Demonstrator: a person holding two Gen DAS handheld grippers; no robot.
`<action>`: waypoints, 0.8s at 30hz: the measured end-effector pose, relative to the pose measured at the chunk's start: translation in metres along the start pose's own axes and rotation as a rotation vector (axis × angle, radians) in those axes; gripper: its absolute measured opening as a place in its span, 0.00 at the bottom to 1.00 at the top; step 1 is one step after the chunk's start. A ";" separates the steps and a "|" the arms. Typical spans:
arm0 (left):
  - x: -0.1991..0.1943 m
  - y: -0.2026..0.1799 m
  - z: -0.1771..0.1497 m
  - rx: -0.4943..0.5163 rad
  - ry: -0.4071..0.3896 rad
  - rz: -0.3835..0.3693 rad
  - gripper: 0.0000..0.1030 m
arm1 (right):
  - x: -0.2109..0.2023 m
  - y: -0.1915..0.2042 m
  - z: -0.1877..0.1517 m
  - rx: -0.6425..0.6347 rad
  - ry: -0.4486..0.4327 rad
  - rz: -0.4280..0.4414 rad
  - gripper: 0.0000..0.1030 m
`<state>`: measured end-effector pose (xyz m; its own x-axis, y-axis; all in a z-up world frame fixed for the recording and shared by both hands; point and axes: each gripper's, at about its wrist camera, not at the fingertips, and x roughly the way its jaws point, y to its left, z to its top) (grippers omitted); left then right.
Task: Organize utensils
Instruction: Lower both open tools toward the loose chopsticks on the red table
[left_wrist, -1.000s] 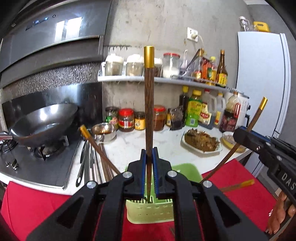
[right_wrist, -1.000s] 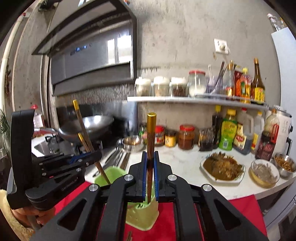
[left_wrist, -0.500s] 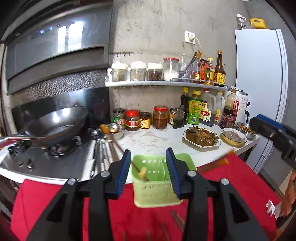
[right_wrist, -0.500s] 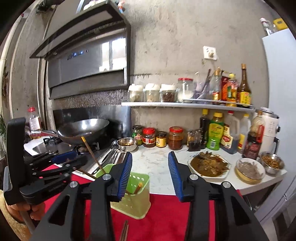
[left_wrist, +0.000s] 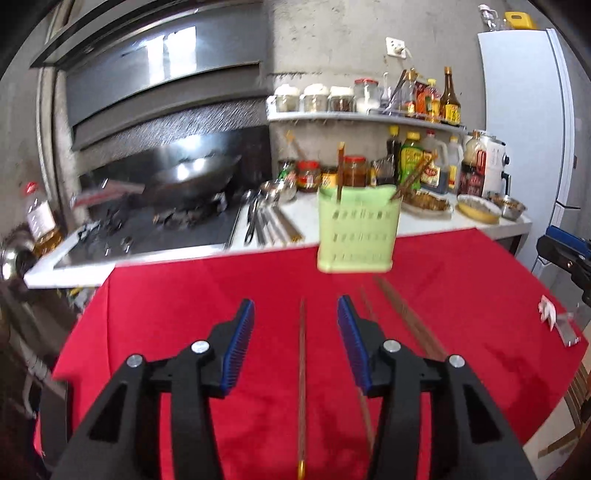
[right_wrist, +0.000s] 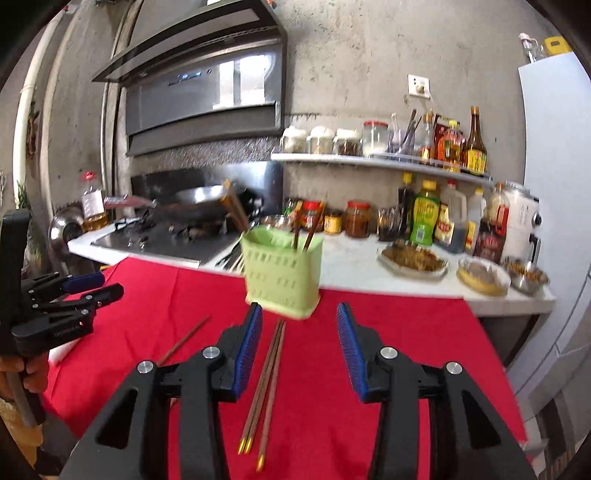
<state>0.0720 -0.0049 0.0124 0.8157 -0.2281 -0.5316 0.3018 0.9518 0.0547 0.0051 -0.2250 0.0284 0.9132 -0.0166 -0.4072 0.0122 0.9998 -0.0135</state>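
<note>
Bright, even daylight in both views, no hard shadows. Glare: pale window-like reflections on the range hood (left_wrist: 166, 70) at 11 o'clock in the left wrist view & at 12 in the right wrist view (right_wrist: 207, 96); a hot spot on the wok (left_wrist: 188, 173). Motion blur smears the green holder (left_wrist: 356, 229), stove and jars; gripper bodies up close stay sharper. Strong fisheye bend: walls & fridge (left_wrist: 532, 110) curve at 2–3 o'clock, corners vignette to black.

A rough grey concrete wall (right_wrist: 369, 55) backs a steel range hood (right_wrist: 203, 88), a condiment shelf (right_wrist: 380, 160) and a white fridge (left_wrist: 524, 110).
</note>
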 end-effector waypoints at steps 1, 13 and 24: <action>-0.003 0.003 -0.007 -0.007 0.006 -0.001 0.45 | -0.002 0.003 -0.008 -0.001 0.007 -0.003 0.42; -0.011 0.026 -0.075 -0.095 0.057 0.034 0.45 | -0.006 0.012 -0.073 0.046 0.089 0.013 0.42; 0.014 0.019 -0.095 -0.090 0.137 0.031 0.45 | 0.030 0.016 -0.097 0.030 0.203 0.017 0.28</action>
<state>0.0419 0.0291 -0.0741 0.7470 -0.1741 -0.6416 0.2272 0.9738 0.0002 -0.0066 -0.2103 -0.0724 0.8124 0.0021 -0.5831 0.0122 0.9997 0.0206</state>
